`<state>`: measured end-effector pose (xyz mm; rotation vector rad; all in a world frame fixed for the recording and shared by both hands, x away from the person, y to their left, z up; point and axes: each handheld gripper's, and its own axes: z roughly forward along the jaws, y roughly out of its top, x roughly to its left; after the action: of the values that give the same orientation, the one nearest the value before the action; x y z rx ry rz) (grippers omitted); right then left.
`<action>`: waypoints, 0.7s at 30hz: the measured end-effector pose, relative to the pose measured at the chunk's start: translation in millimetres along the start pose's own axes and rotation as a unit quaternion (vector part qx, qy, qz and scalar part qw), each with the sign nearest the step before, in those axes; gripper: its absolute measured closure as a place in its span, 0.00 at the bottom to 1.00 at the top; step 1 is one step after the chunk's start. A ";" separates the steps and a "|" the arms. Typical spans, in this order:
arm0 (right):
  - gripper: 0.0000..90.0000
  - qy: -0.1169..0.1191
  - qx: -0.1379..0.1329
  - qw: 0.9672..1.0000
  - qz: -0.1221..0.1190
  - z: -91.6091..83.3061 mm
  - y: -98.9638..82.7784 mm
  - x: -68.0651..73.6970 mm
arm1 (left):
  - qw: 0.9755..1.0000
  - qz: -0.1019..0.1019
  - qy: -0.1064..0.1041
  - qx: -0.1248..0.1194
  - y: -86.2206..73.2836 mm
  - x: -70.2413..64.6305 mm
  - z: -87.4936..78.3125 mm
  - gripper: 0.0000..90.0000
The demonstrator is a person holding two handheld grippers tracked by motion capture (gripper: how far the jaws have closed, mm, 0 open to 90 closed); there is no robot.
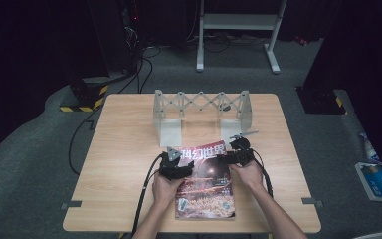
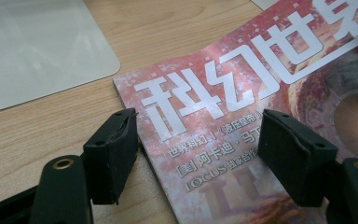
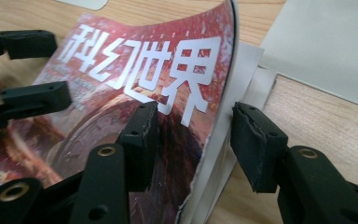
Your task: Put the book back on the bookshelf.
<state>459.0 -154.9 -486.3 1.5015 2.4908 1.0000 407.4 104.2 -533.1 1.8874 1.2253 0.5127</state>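
A magazine [image 1: 206, 186] with a red cover and large white characters lies flat near the table's front edge. My left gripper [image 1: 185, 169] is at its upper left corner. In the left gripper view the gripper [image 2: 198, 126] is open, one jaw on the wood beside the spine, the other over the magazine [image 2: 242, 93]. My right gripper [image 1: 231, 158] is at the upper right edge. In the right gripper view the magazine's [image 3: 121, 93] cover curls up off the white inner pages [image 3: 242, 93], and the open gripper [image 3: 193, 123] straddles that raised edge. The left gripper [image 3: 28, 70] shows at far left.
A white accordion-style rack [image 1: 201, 112] stands at the back middle of the wooden table [image 1: 124, 149], its flat grey base plates [image 2: 28, 46] close behind the magazine. On the floor beyond are cables and a metal frame [image 1: 238, 22]; blue-and-white items [image 1: 375, 179] lie at right.
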 end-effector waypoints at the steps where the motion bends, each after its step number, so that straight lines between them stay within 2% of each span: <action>1: 0.58 0.001 0.001 1.000 -0.006 -0.8 -0.6 0.2 | 1.000 0.001 -0.001 0.000 0.0 0.0 0.0 0.33; 8: 0.57 0.003 0.003 1.000 0.005 0.2 2.0 -0.5 | 1.000 -0.001 0.001 -0.001 0.0 0.4 0.2 0.32; 13: 0.56 -0.010 0.000 1.000 -0.005 3.5 1.5 2.6 | 1.000 -0.002 0.001 -0.001 0.0 0.4 0.2 0.32; 14: 0.57 -0.004 0.004 1.000 -0.007 -0.4 1.0 3.8 | 1.000 -0.002 0.002 0.000 0.1 0.2 0.2 0.33; 19: 0.57 -0.003 0.004 1.000 -0.018 -3.4 0.9 7.1 | 1.000 -0.001 0.001 0.001 0.8 0.2 0.4 0.33; 21: 0.56 0.000 0.006 1.000 -0.012 -1.6 3.0 7.3 | 1.000 -0.001 0.000 0.001 0.7 0.5 0.4 0.33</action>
<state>456.9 -148.8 -481.5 1.4710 2.5129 0.9827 408.3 104.3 -532.8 1.8886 1.2275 0.5106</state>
